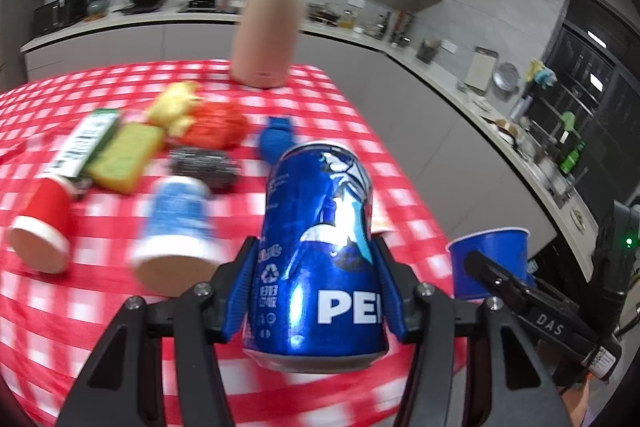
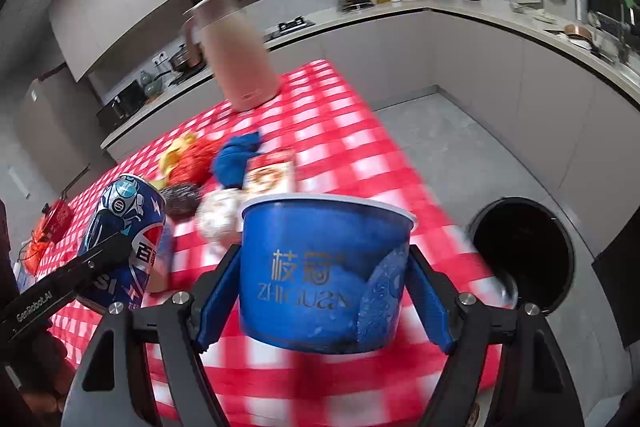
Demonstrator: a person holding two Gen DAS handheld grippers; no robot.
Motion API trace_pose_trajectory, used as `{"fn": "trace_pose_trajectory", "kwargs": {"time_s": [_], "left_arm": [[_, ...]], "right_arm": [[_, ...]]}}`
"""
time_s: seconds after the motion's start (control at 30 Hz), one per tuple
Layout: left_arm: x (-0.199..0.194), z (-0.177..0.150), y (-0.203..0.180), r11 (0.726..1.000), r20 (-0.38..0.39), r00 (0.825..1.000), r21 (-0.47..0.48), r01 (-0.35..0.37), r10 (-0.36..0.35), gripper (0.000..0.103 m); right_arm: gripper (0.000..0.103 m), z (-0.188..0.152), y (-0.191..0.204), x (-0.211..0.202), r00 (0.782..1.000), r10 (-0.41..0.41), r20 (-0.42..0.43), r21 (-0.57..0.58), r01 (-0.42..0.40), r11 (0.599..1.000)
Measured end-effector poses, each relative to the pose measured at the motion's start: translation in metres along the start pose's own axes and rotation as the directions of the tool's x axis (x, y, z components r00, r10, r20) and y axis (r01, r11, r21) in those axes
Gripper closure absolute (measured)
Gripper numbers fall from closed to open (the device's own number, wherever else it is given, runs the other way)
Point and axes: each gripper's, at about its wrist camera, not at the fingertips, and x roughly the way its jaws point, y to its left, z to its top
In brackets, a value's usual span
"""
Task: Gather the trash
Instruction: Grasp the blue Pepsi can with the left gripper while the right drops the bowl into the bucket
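My left gripper (image 1: pixel 316 291) is shut on a blue Pepsi can (image 1: pixel 320 251), held upright above the red checked tablecloth (image 1: pixel 60 307). My right gripper (image 2: pixel 324 287) is shut on a blue paper bowl (image 2: pixel 320 267), held above the table's right edge. The can also shows at the left of the right wrist view (image 2: pixel 124 227), and the bowl at the right of the left wrist view (image 1: pixel 488 259). A round black trash bin (image 2: pixel 524 251) stands open on the floor to the right of the table.
On the tablecloth lie a red paper cup (image 1: pixel 40 227), a blue-and-white cup (image 1: pixel 176 227), a green sponge (image 1: pixel 124 155), a steel scourer (image 1: pixel 200 167), a blue cloth (image 1: pixel 276 139), red and yellow net bags (image 1: pixel 212 123) and a pink thermos jug (image 1: pixel 268 27). Kitchen counters (image 2: pixel 520 27) run behind.
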Motion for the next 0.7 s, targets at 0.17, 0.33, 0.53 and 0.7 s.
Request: {"fn": "trace_pose_trajectory", "kwargs": {"time_s": [0.17,0.33,0.53,0.7], "left_arm": [[0.032,-0.005,-0.082,0.999,-0.022,0.999,0.026,0.046,-0.046,0.051],[0.077,-0.008,-0.160,0.996,-0.042,0.995,0.027,0.088,-0.087,0.079],[0.113,0.034,-0.187,0.998,0.150,0.987,0.023,-0.062,0.058,0.084],[0.116,0.032,-0.132,0.971,0.107,0.972,-0.137,-0.194,0.209,0.082]], "right_arm": [[0.023,0.009,-0.085,-0.020,1.000,-0.022,0.018,0.022,0.021,1.000],[0.023,0.025,-0.186,-0.028,0.998,-0.060,-0.003,0.053,0.060,0.997],[0.023,0.035,-0.269,0.009,1.000,0.001,-0.021,0.086,0.001,0.996],[0.023,0.039,-0.270,0.014,1.000,0.005,-0.014,-0.055,-0.006,0.998]]}}
